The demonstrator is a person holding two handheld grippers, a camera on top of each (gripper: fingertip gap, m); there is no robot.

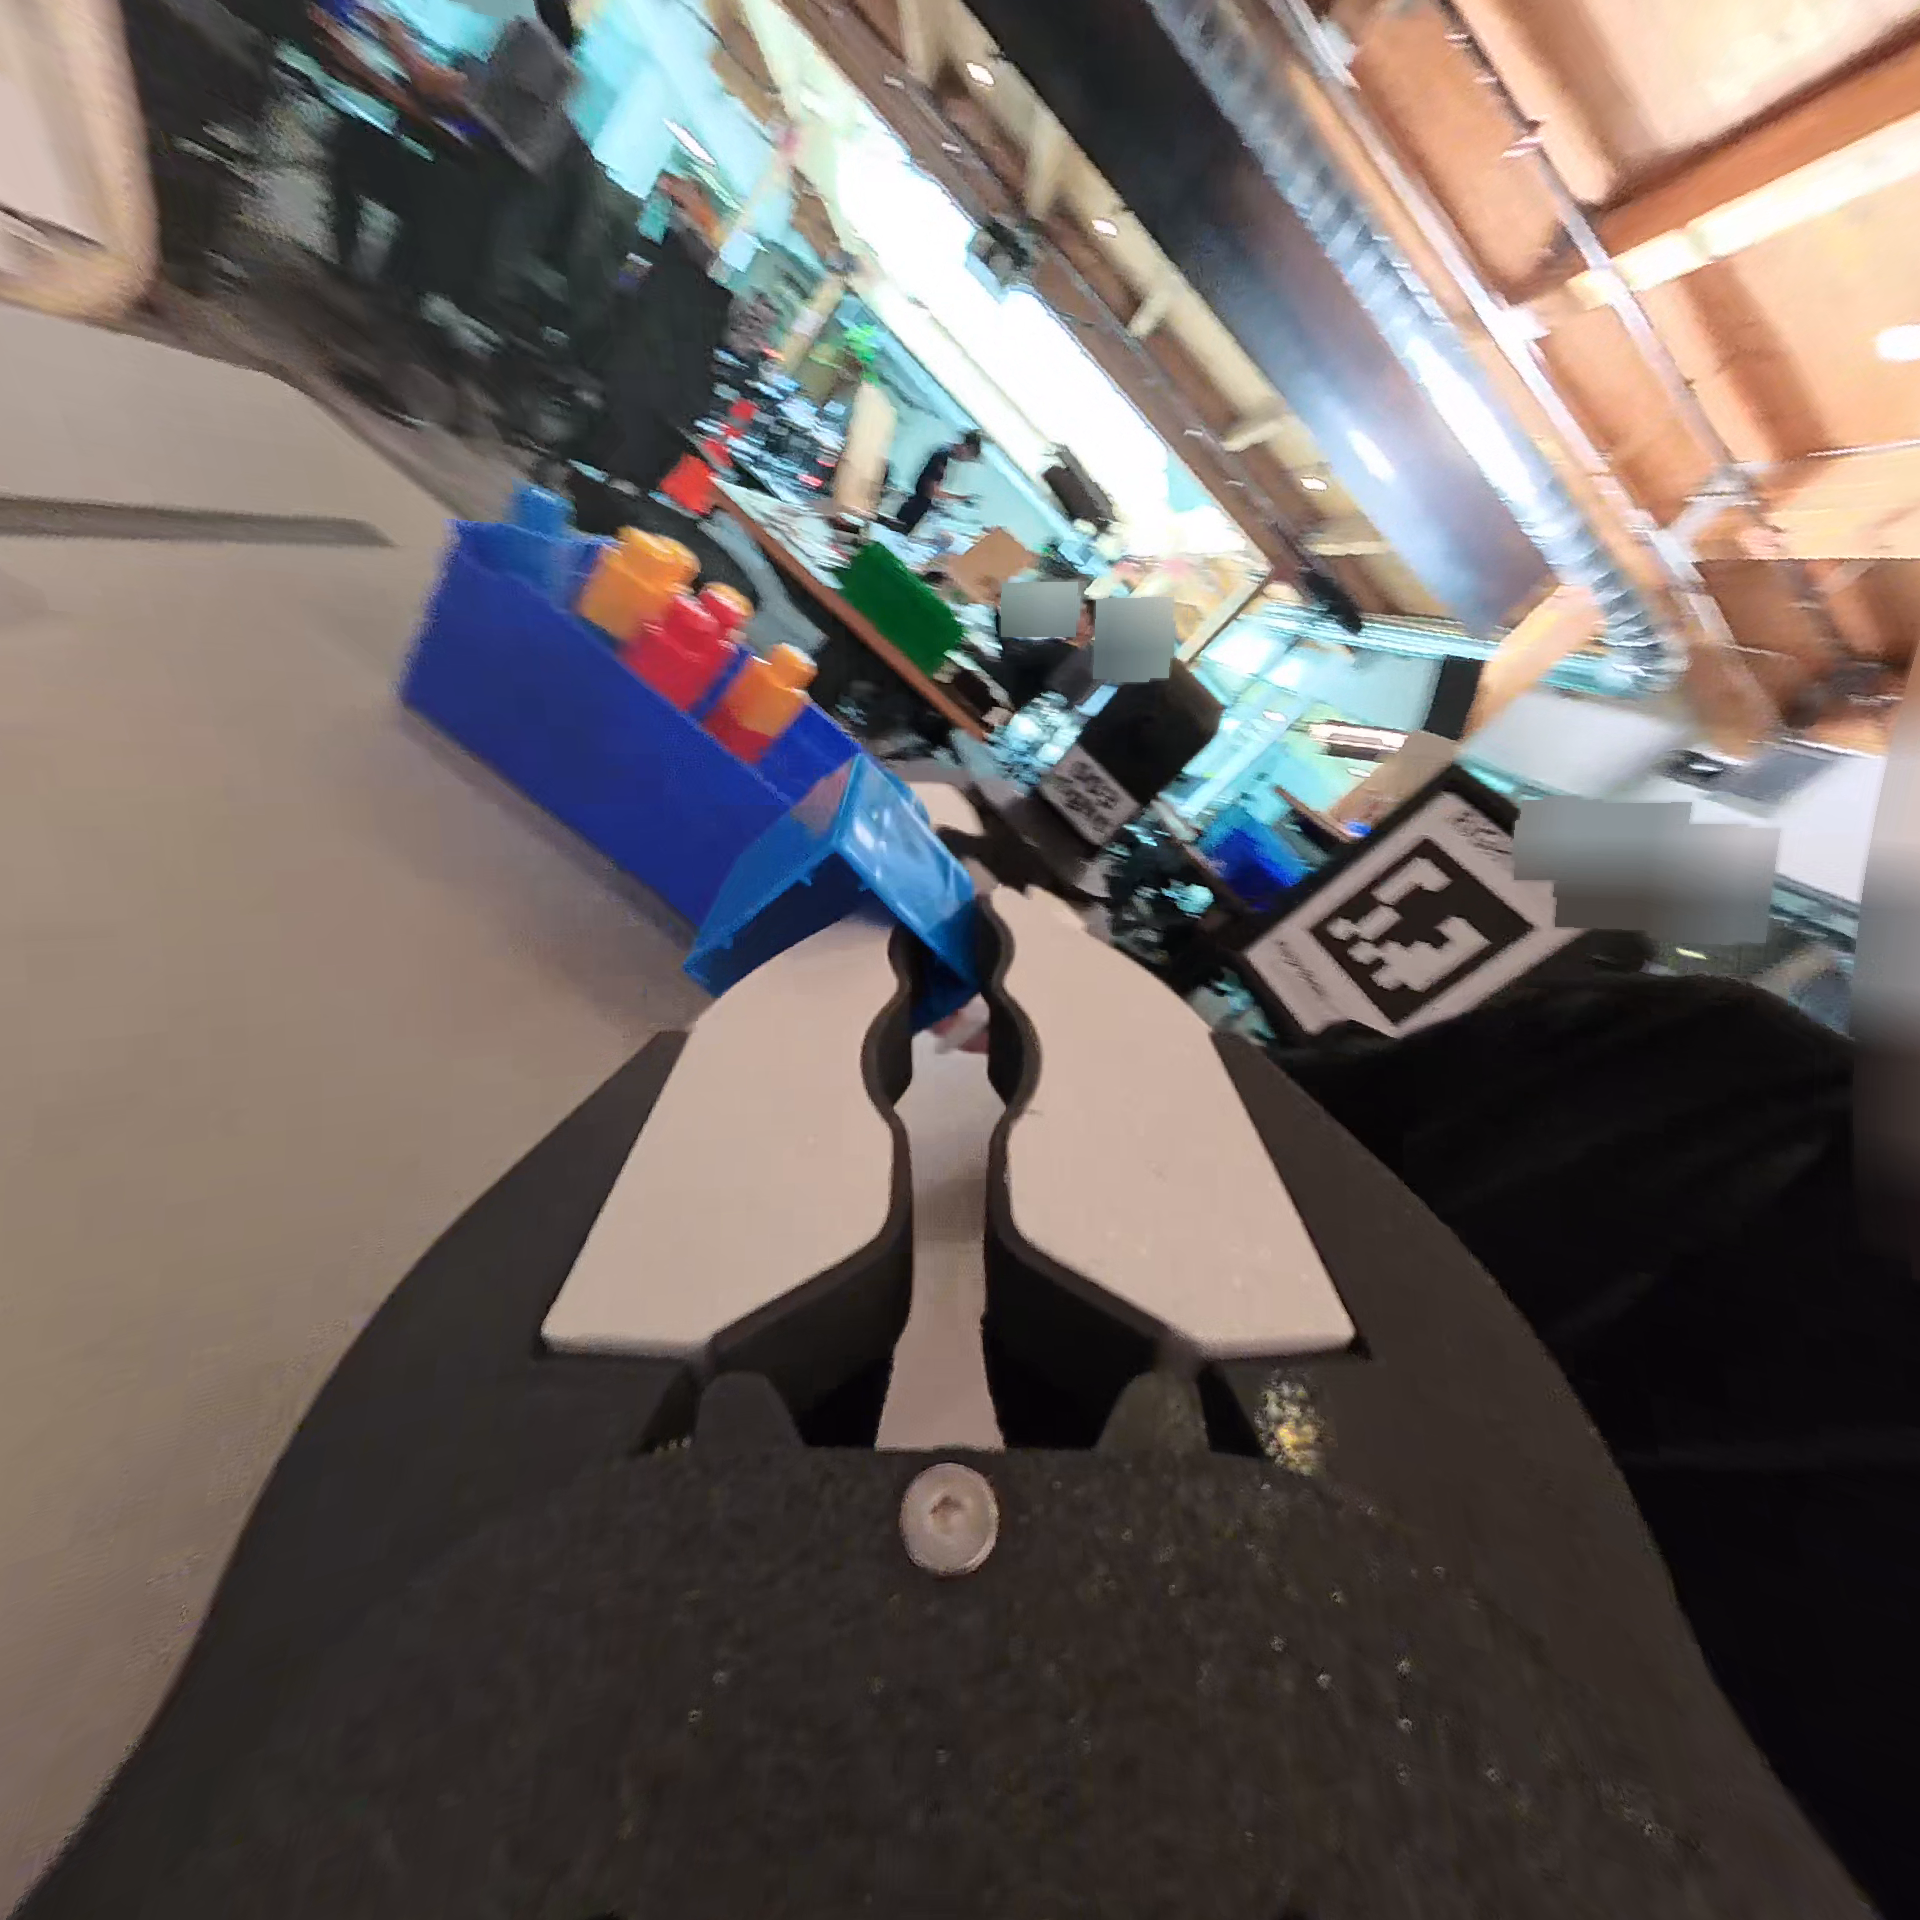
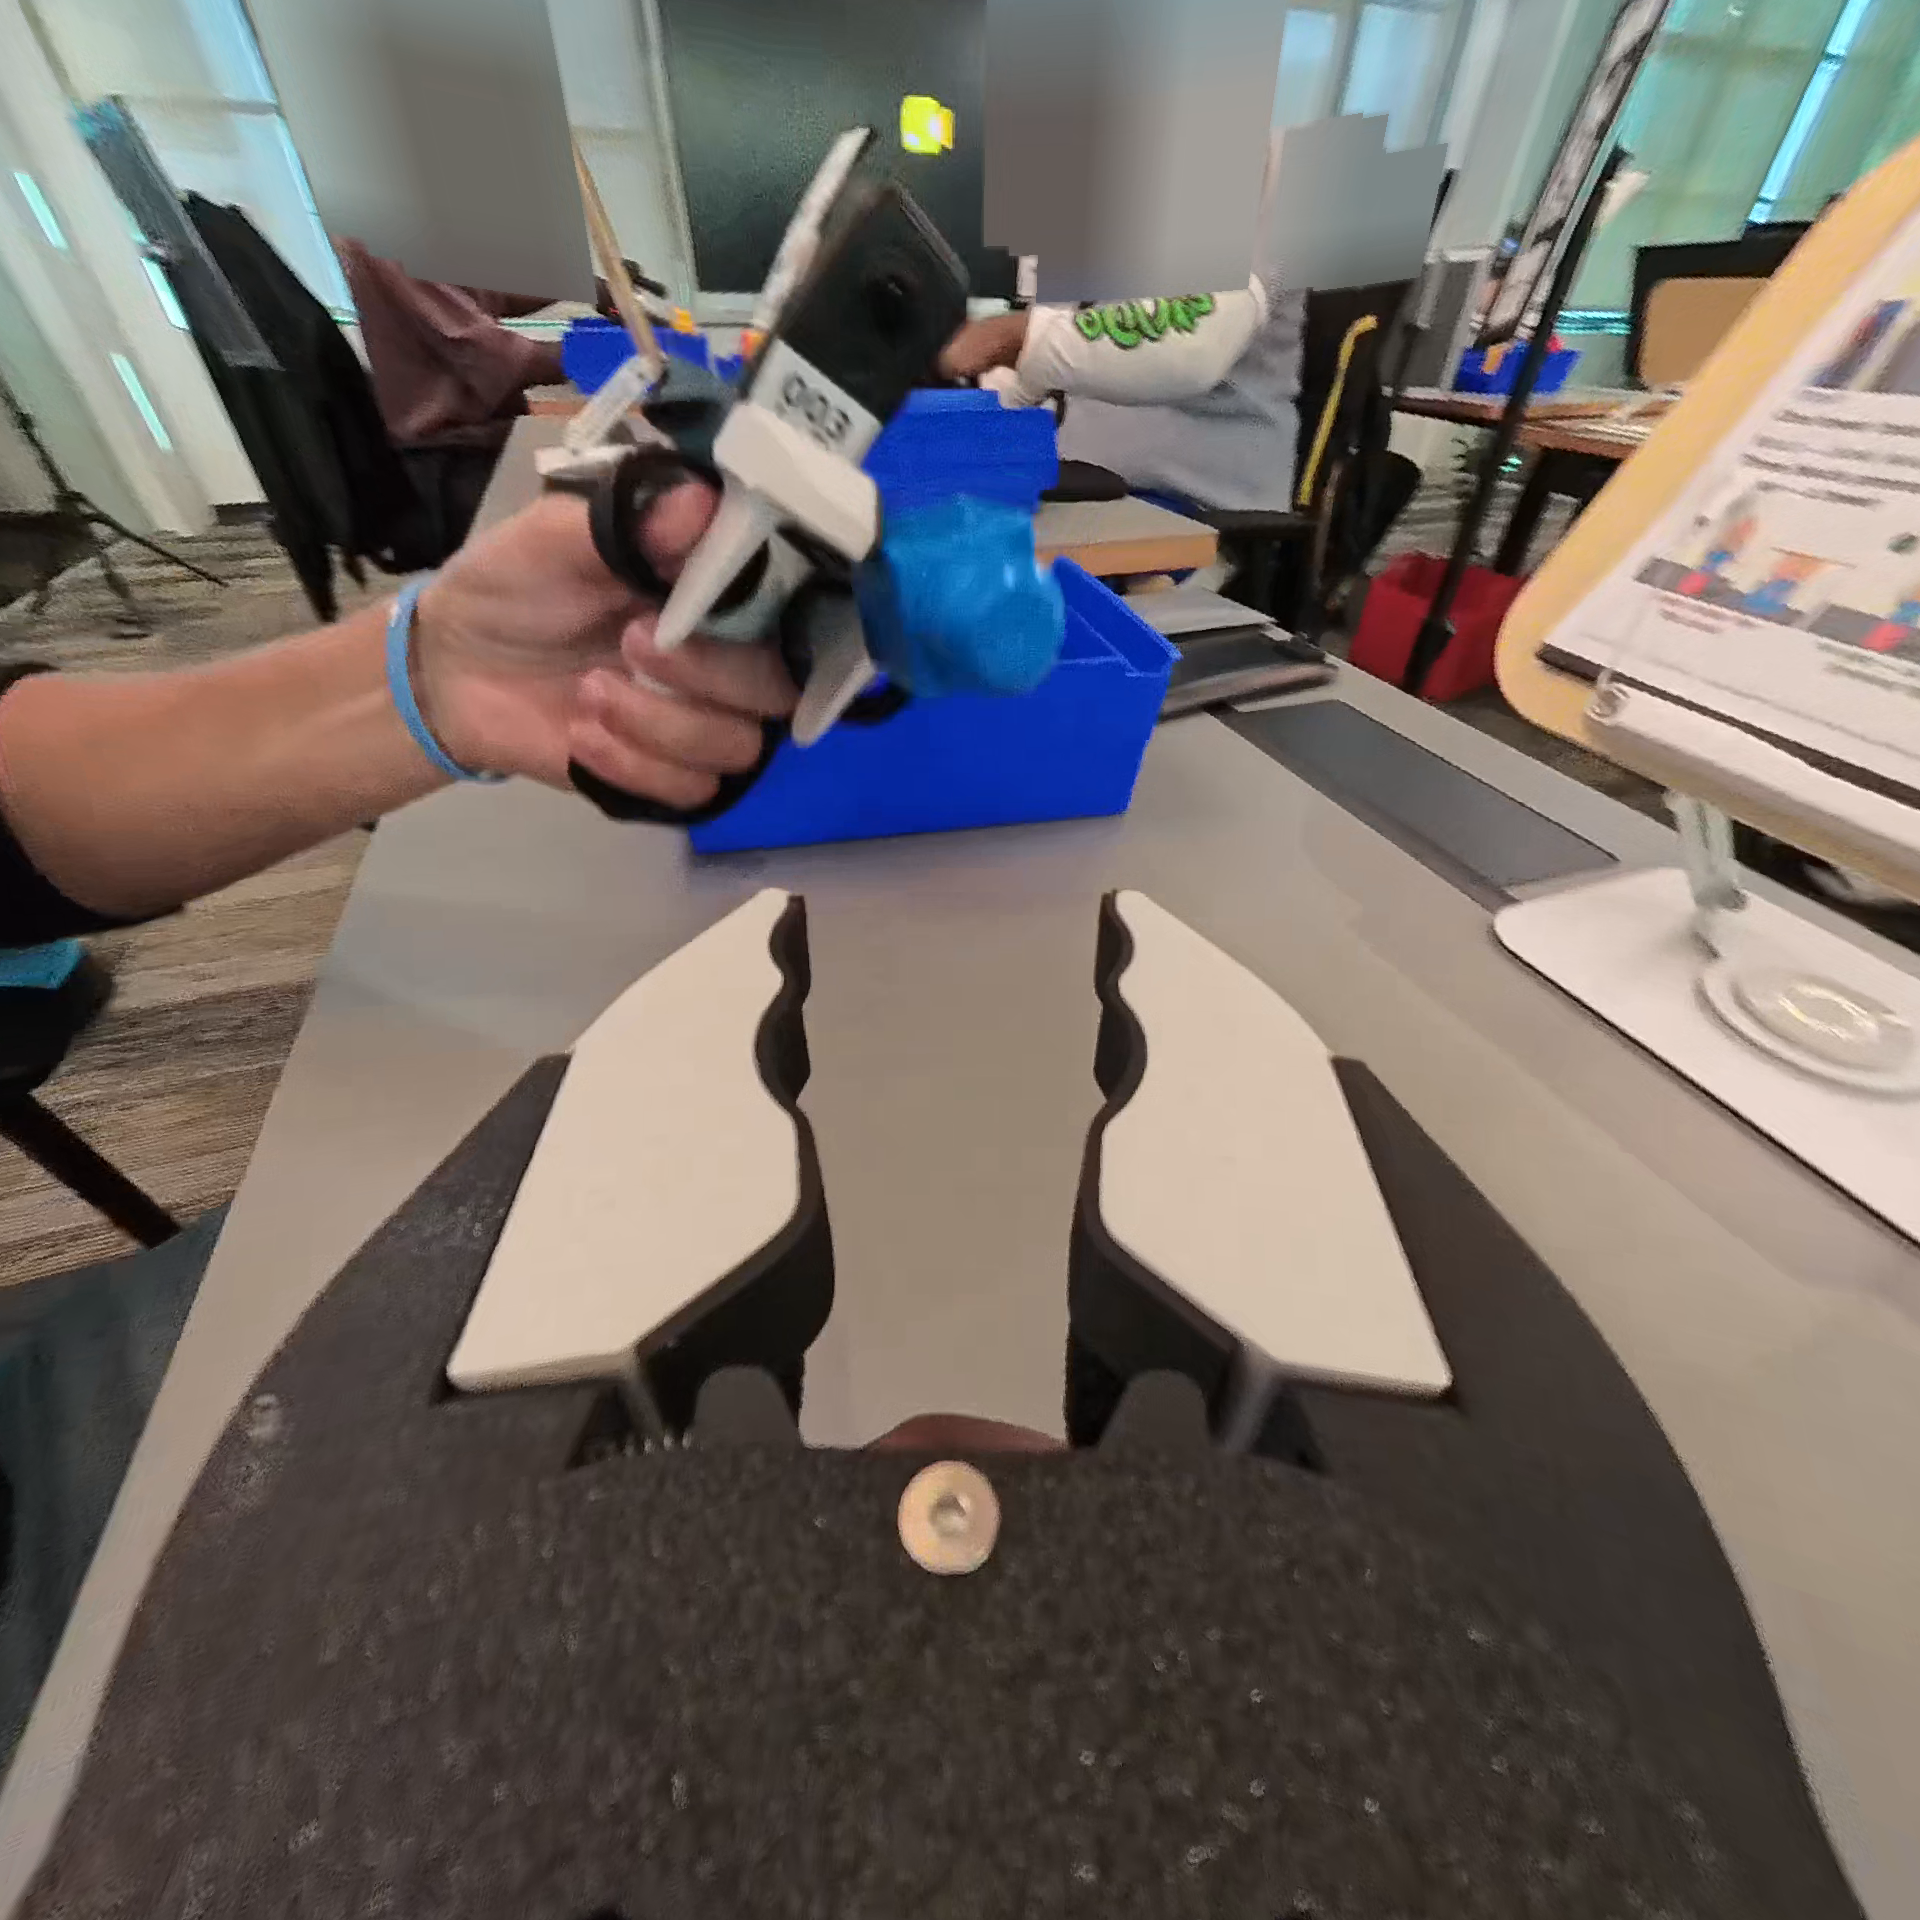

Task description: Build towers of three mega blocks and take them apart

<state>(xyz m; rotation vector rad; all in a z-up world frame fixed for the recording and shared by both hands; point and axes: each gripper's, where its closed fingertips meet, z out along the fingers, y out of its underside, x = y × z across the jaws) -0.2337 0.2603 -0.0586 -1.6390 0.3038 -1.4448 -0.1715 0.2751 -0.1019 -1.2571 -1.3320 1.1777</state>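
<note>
My left gripper [image 1: 948, 940] is shut on a blue mega block [image 1: 899, 857] at its fingertips, tilted and held in the air. In the right wrist view a hand holds this gripper [image 2: 831, 582] with the blue block [image 2: 961, 603] in front of the blue bin [image 2: 987, 758]. The bin [image 1: 582, 717] stands on the grey table and holds orange blocks [image 1: 639, 587] and red blocks [image 1: 681, 649]. My right gripper [image 2: 951, 935] is open and empty, low over the grey table [image 2: 951, 1143], nearer than the bin.
A tilted instruction board [image 2: 1766, 499] on a white base [image 2: 1621, 966] stands at the right. A dark strip [image 2: 1434, 790] is set into the table. A marker cube [image 1: 1423, 914] and dark sleeve show right of my left gripper. People sit at tables behind.
</note>
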